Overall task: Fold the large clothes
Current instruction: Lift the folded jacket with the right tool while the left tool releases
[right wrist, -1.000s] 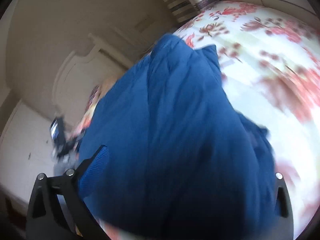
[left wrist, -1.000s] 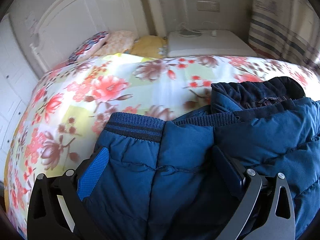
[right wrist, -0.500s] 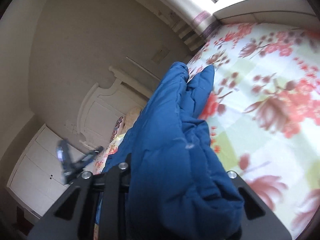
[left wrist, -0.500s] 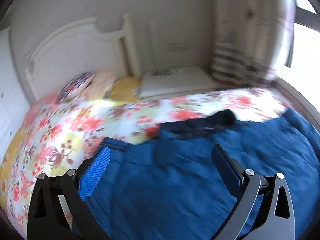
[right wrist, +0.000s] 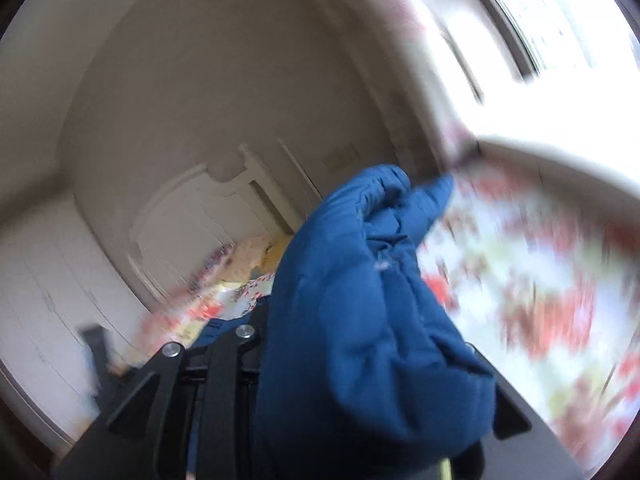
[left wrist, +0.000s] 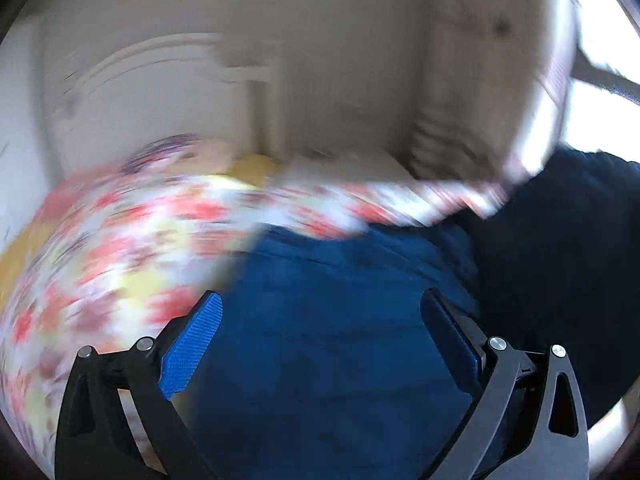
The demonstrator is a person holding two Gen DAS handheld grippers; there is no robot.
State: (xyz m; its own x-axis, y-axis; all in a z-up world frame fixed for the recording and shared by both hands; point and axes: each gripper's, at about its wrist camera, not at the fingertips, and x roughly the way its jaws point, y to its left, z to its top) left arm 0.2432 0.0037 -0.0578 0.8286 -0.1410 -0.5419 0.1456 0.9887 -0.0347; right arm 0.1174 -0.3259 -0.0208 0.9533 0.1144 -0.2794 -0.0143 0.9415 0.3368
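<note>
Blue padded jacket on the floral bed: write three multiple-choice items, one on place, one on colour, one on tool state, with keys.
1. Where does the jacket lie?
A. on the floral bedspread
B. on a chair
C. on the floor

2. What colour is the left tool pad?
A. red
B. blue
C. yellow

3. How is the right tool?
A. wide open, empty
B. out of view
C. shut on jacket fabric

Key: 1 A, the spread shows around it; 2 B, the pad is bright blue; 3 C, cloth bunches out of its closed jaws.
</note>
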